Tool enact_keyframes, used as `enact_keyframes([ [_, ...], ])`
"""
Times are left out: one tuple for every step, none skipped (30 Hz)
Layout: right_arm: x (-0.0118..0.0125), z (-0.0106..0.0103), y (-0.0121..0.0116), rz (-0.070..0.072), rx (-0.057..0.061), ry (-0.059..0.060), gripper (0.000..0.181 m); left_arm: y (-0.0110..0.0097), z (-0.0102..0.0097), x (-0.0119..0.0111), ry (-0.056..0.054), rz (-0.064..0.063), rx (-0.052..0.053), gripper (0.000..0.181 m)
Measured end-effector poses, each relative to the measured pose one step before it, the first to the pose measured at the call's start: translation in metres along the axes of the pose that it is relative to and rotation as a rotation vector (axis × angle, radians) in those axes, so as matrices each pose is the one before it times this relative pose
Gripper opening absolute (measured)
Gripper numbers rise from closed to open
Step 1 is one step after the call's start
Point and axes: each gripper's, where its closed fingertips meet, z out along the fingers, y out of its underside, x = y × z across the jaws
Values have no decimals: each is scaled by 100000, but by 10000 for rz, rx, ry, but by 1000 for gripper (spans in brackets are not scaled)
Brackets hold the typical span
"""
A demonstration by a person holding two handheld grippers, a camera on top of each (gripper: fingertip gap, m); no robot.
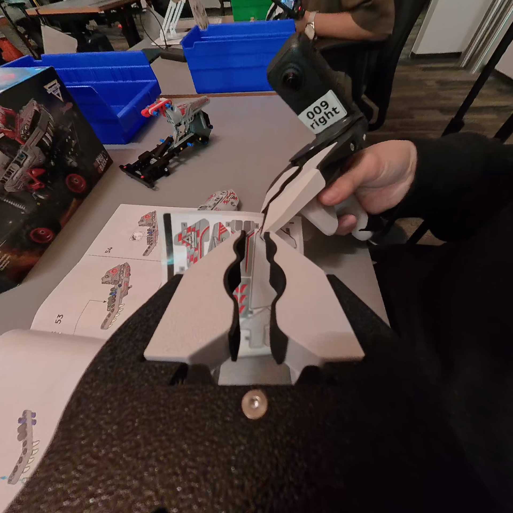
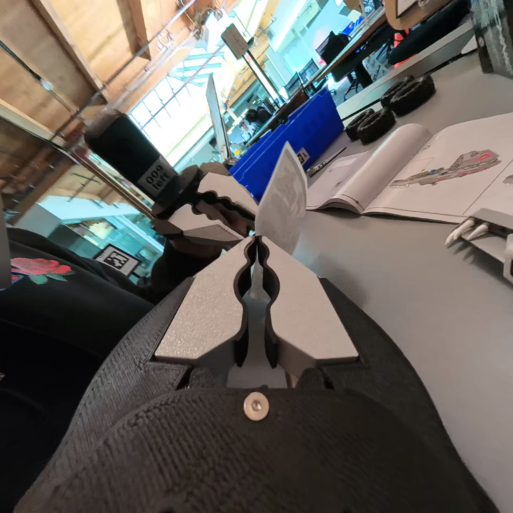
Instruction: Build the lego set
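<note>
A sticker sheet [image 1: 200, 238] with grey and red stickers lies over the open instruction booklet [image 1: 91, 280]. My right gripper [image 1: 263, 226] comes in from the right and is shut on the sheet's far edge. In the right wrist view the pinched sheet [image 2: 280, 194] stands up from my shut right gripper [image 2: 256, 239]. My left gripper [image 1: 256, 235] is open with a narrow gap, its tips right by the pinch point, and the sheet shows between its fingers. It also shows in the right wrist view [image 2: 244, 222]. A partly built black, grey and red model [image 1: 172, 138] sits further back.
The set's box [image 1: 41, 172] stands at the left, with blue bins [image 1: 111, 91] behind it. A stickered grey and red panel [image 1: 222, 200] lies past the booklet. Black tyres [image 2: 388, 111] and a grey piece with white teeth [image 2: 483, 233] sit to the right. A person sits across the table. My left and right fingertips are right by each other.
</note>
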Motion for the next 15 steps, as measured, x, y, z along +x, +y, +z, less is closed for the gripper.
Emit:
enact_keyframes([
  [-68,-3,52,-249,-81,54,0,40,-29,53,75,-33,-4,11],
  [-139,-12,86,-228,-97,-17,0,-5,-60,133,163,-77,38,11],
  [-184,-33,95,-214,-118,-55,0,-2,-66,192,225,-124,63,11],
  [-152,-41,105,-242,-130,-48,0,-2,-80,137,215,-168,81,11],
  [-151,-39,102,-309,-129,-41,0,19,-61,160,247,-196,93,12],
  [-207,-7,123,-356,-133,-44,0,40,-41,289,333,-217,93,11],
  [-160,17,139,-379,-145,9,0,73,-32,262,315,-233,68,11],
  [-61,33,132,-388,-128,75,0,112,-37,114,226,-218,46,11],
  [-72,48,126,-366,-109,55,0,126,-41,66,178,-173,35,11],
  [-142,34,105,-318,-81,-11,0,95,-60,134,201,-123,43,11],
  [-132,29,22,-221,-23,-12,0,47,-57,125,170,-106,60,11],
  [-48,15,-50,-118,31,19,0,-28,-45,73,117,-97,87,11],
  [-9,37,-39,-37,42,26,0,-83,-28,112,133,-85,113,11],
  [-46,45,32,-21,2,-17,0,-97,-48,180,174,-80,112,11],
  [43,26,88,-40,-38,39,0,-86,-41,74,112,-90,93,11],
])
